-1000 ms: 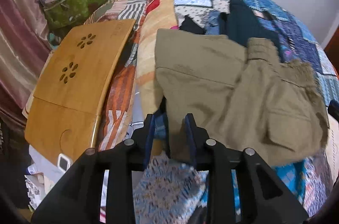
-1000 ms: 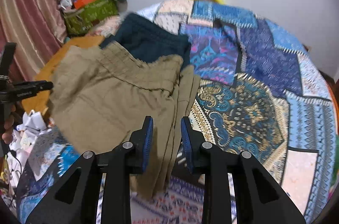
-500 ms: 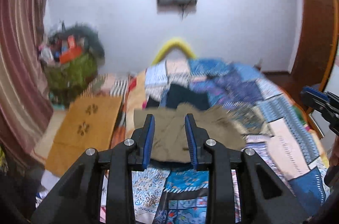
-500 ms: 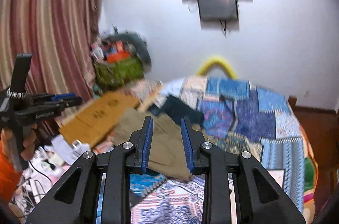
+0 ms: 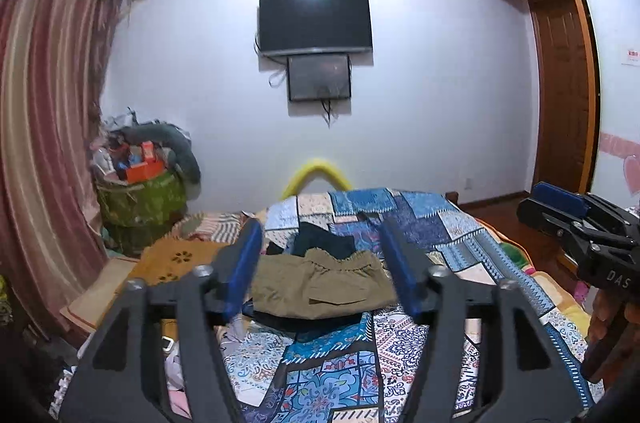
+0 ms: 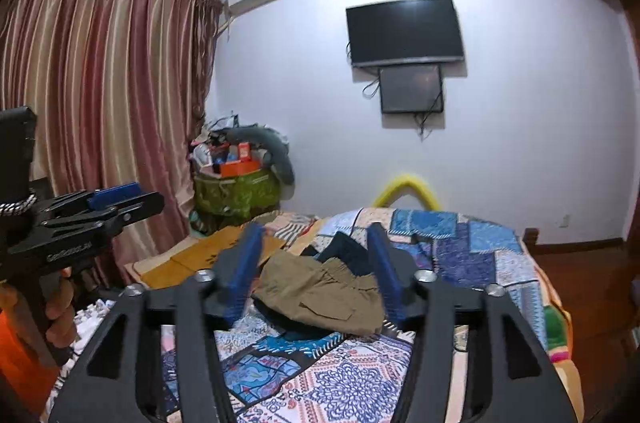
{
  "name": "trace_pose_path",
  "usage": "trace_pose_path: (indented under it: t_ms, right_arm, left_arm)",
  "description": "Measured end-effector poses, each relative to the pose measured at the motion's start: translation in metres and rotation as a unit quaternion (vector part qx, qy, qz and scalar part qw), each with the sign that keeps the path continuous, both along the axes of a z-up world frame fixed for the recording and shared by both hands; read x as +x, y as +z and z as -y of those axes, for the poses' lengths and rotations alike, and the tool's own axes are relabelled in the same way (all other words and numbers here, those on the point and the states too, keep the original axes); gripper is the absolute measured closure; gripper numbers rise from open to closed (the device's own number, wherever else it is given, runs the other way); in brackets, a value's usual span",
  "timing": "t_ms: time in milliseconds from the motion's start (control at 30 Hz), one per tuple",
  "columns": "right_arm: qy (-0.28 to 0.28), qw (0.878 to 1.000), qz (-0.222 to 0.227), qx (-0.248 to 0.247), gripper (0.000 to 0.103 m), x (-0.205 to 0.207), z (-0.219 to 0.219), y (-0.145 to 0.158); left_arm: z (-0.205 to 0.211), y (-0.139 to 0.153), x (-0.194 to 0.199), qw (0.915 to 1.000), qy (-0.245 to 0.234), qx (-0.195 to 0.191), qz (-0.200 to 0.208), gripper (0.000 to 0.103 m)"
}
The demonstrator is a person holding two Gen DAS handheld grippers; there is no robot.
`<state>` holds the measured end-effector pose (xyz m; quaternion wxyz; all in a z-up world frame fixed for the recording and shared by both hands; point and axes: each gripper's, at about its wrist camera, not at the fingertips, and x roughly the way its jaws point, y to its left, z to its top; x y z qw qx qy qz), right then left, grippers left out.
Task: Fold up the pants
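Note:
The olive pants point(image 5: 320, 287) lie folded into a compact rectangle on the patchwork bedspread point(image 5: 432, 223), partly over a dark garment point(image 5: 320, 243). They also show in the right wrist view point(image 6: 320, 291). My left gripper point(image 5: 320, 267) is open and empty, held well back from and above the pants. My right gripper point(image 6: 314, 269) is open and empty, likewise held back. The right gripper shows at the right edge of the left wrist view point(image 5: 560, 207). The left gripper shows at the left of the right wrist view point(image 6: 108, 203).
A wooden lap tray point(image 5: 176, 259) lies left of the pants. A green bag point(image 5: 140, 199) full of clutter stands by the striped curtain point(image 5: 40, 143). A television point(image 5: 316, 21) hangs on the far wall. A wooden wardrobe point(image 5: 560, 63) stands at right.
Both grippers let go of the pants, pulled back and rose away from the bed. Their jaws went from nearly closed to wide open. The pants now lie folded on the bed.

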<state>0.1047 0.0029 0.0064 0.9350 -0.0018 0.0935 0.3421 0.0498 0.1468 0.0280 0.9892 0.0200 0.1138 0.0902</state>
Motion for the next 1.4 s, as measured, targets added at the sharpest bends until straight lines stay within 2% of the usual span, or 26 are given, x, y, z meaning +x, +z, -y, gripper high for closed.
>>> trace_pose_path:
  t_ms: [100, 167, 267, 367, 700, 1400]
  right_arm:
    - [-0.011, 1.000, 0.010, 0.002, 0.033, -0.011, 0.002, -0.001]
    - [-0.023, 1.000, 0.015, 0.000, 0.017, -0.016, 0.004, -0.002]
    - [-0.035, 0.999, 0.015, 0.001, 0.008, -0.023, 0.007, -0.004]
    - [-0.042, 0.999, 0.011, 0.003, 0.001, -0.023, 0.009, -0.004]
    - [-0.047, 0.999, 0.006, -0.001, 0.001, -0.027, 0.009, -0.008]
    - [-0.045, 0.999, -0.002, -0.003, 0.001, -0.036, 0.011, -0.015]
  left_arm:
    - [0.004, -0.002, -0.015, 0.9999, 0.002, -0.010, 0.009, 0.024]
    - [0.007, -0.004, -0.022, 0.9998, 0.005, -0.010, 0.015, 0.017]
    - [0.012, -0.006, -0.031, 0.9996, 0.014, -0.004, 0.023, 0.002]
    - [0.012, -0.007, -0.037, 0.9996, 0.013, -0.010, 0.024, 0.002]
    - [0.010, -0.011, -0.047, 0.9993, 0.016, -0.023, 0.023, 0.000]
    - [0.008, -0.019, -0.037, 0.9996, 0.011, -0.023, 0.006, 0.000]
